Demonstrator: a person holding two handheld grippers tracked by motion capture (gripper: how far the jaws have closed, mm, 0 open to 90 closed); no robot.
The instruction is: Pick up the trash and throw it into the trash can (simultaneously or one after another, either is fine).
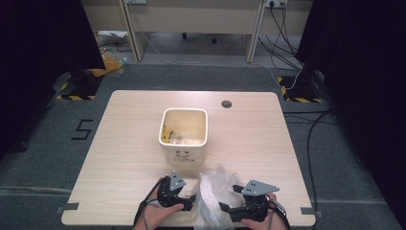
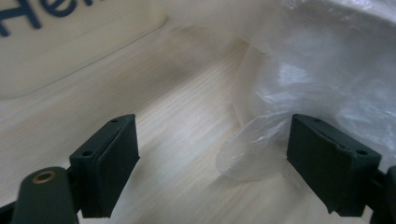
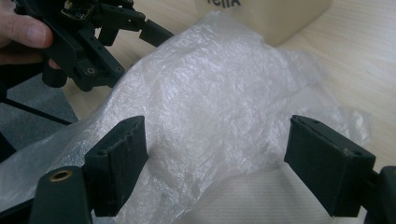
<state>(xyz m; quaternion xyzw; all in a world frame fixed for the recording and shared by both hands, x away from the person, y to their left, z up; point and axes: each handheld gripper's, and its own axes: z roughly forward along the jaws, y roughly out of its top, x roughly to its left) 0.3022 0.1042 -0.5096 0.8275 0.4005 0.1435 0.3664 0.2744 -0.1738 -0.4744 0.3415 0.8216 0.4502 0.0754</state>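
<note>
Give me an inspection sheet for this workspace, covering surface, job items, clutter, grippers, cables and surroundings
Surface: light wooden table, with a round grommet hole near the far edge.
Job's things: crumpled clear plastic bag at the near edge, between the two grippers; cream square bin at mid-table, upright, with plastic and something yellow inside.
Clutter: nothing seen on the table.
Grippers: left gripper open, bag edge between its jaws, pads not pressing; right gripper open over the bag, not gripping.
Cables: black cables run across the floor at right; more hang from a wall socket.
Surroundings: grey carpet, a floor marking "5", dark curtains both sides, hazard-striped stand bases, desk legs behind.
</note>
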